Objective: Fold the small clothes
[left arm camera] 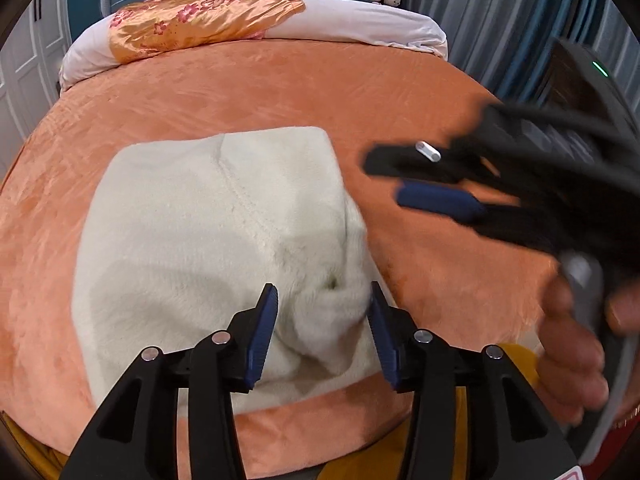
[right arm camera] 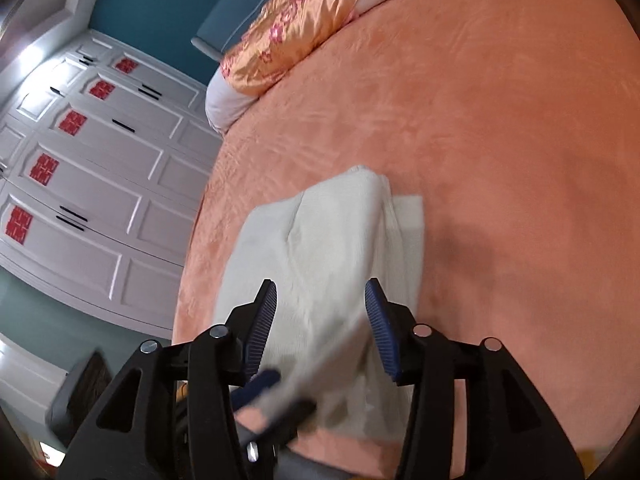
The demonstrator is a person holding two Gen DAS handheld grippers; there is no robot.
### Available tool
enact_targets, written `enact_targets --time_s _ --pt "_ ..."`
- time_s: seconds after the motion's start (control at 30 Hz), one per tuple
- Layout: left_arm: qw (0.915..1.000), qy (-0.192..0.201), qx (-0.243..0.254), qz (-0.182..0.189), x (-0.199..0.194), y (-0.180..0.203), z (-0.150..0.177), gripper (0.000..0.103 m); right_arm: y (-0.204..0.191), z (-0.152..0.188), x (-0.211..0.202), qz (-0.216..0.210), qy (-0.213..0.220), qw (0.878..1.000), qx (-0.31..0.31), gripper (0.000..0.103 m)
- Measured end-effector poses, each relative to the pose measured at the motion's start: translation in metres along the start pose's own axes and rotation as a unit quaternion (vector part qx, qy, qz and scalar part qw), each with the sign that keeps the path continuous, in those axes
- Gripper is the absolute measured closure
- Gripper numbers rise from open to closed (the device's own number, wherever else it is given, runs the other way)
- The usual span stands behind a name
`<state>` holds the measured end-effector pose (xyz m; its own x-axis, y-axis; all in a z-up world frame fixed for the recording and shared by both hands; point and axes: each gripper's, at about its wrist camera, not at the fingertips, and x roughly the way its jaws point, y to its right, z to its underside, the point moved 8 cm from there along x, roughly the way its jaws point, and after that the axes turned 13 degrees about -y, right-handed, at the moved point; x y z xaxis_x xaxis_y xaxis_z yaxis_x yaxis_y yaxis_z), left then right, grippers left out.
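A cream fleecy garment (left arm camera: 208,232) lies folded on the orange bedspread (left arm camera: 248,92), near the bed's front edge. My left gripper (left arm camera: 324,304) is open, its blue pads on either side of a bunched fold at the garment's near right corner. My right gripper (left arm camera: 384,178) shows blurred at the right in the left wrist view, open and empty above the bedspread. In the right wrist view the right gripper (right arm camera: 320,300) is open above the garment (right arm camera: 332,240), and the blurred left gripper (right arm camera: 276,396) is below it.
A satin orange flowered cover (left arm camera: 200,20) and a white duvet (left arm camera: 360,20) lie at the head of the bed. White wardrobe doors (right arm camera: 92,184) stand beside the bed. Grey curtains (left arm camera: 500,12) hang at the right. Bare bedspread (right arm camera: 500,140) lies beyond the garment.
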<state>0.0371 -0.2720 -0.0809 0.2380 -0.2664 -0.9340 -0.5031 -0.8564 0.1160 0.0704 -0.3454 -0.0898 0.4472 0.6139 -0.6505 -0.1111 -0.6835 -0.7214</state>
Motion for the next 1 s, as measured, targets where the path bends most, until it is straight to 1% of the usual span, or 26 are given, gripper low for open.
enact_targets --time_s 0.1,0.17,0.2,0.23,0.27,0.33,0.37,0.4,0.43,0.5,0.53,0.57,0.63,0.67,0.7,0.73,0.8,0.83,0.87,0.9,0.93,0.97,1.0 --pt "1.0 -0.001 -0.001 0.0 -0.004 0.0 0.006 0.055 0.004 0.025 -0.009 -0.002 0.008 1.0 0.015 0.057" --pt "1.0 0.0 -0.003 -0.003 -0.006 -0.005 0.006 0.047 0.011 0.04 -0.015 -0.006 0.014 0.999 0.031 0.057" --pt "1.0 0.002 -0.002 -0.003 -0.01 -0.008 0.01 0.045 0.013 0.047 -0.016 -0.004 0.016 0.999 0.039 0.056" --pt "1.0 0.004 -0.001 -0.005 -0.015 -0.01 0.015 0.04 0.014 0.053 -0.019 0.0 0.018 0.999 0.042 0.055" --pt "0.9999 0.008 -0.002 -0.015 -0.02 -0.02 0.021 0.034 0.015 0.061 -0.02 0.006 0.019 0.999 0.046 0.054" --pt "0.9994 0.018 -0.007 -0.028 -0.032 -0.039 0.036 0.029 0.012 0.075 -0.023 0.0 0.017 0.999 0.048 0.053" --pt "0.999 0.018 -0.01 -0.038 -0.035 -0.05 0.043 0.026 0.008 0.083 -0.021 -0.009 0.013 0.999 0.048 0.049" --pt "0.9984 0.017 -0.014 -0.053 -0.037 -0.062 0.049 0.026 0.003 0.09 -0.019 -0.011 0.009 0.999 0.045 0.046" --pt "0.9974 0.014 -0.02 -0.068 -0.037 -0.075 0.056 0.025 -0.001 0.096 -0.016 -0.01 0.006 0.999 0.041 0.044" --pt "0.9946 0.0 -0.045 -0.093 -0.034 -0.107 0.07 0.025 -0.009 0.106 -0.007 -0.002 -0.004 0.999 0.031 0.039" --pt "0.9927 -0.009 -0.063 -0.102 -0.03 -0.123 0.077 0.025 -0.011 0.109 -0.003 -0.002 -0.009 1.0 0.028 0.038" --pt "0.9913 -0.018 -0.078 -0.104 -0.026 -0.135 0.081 0.025 -0.015 0.111 0.005 0.0 -0.015 1.0 0.024 0.038" --pt "0.9907 -0.03 -0.097 -0.09 -0.019 -0.145 0.086 0.025 -0.021 0.108 0.019 0.008 -0.024 0.999 0.02 0.038" --pt "0.9897 -0.029 -0.104 -0.095 -0.019 -0.148 0.086 0.025 -0.023 0.106 0.023 0.014 -0.026 0.999 0.016 0.038" --pt "0.9902 -0.024 -0.101 -0.093 -0.02 -0.147 0.084 0.025 -0.026 0.102 0.027 0.02 -0.026 0.999 0.01 0.038" --pt "0.9917 -0.02 -0.086 -0.093 -0.02 -0.141 0.081 0.025 -0.031 0.095 0.03 0.029 -0.02 0.999 0.001 0.038" --pt "0.9928 -0.021 -0.059 -0.102 -0.013 -0.132 0.078 0.025 -0.032 0.081 0.034 0.045 -0.009 0.999 -0.005 0.032" --pt "0.9929 -0.022 -0.044 -0.109 -0.006 -0.128 0.075 0.025 -0.03 0.071 0.038 0.062 -0.003 0.998 -0.005 0.032" --pt "0.9931 -0.022 -0.039 -0.109 -0.001 -0.128 0.074 0.027 -0.028 0.066 0.043 0.077 -0.005 0.997 -0.004 0.044" --pt "0.993 -0.022 -0.035 -0.111 0.002 -0.13 0.074 0.036 -0.026 0.063 0.048 0.092 -0.011 0.996 -0.006 0.072" --pt "0.9927 -0.029 -0.035 -0.112 0.006 -0.133 0.071 0.072 -0.025 0.06 0.05 0.108 -0.017 0.994 -0.011 0.085" --pt "0.9934 -0.039 -0.042 -0.099 0.006 -0.138 0.07 0.076 -0.031 0.056 0.045 0.105 -0.01 0.994 -0.022 0.088" --pt "0.9943 -0.038 -0.056 -0.083 0.0 -0.145 0.073 0.078 -0.039 0.055 0.033 0.083 0.009 0.996 -0.027 0.091"
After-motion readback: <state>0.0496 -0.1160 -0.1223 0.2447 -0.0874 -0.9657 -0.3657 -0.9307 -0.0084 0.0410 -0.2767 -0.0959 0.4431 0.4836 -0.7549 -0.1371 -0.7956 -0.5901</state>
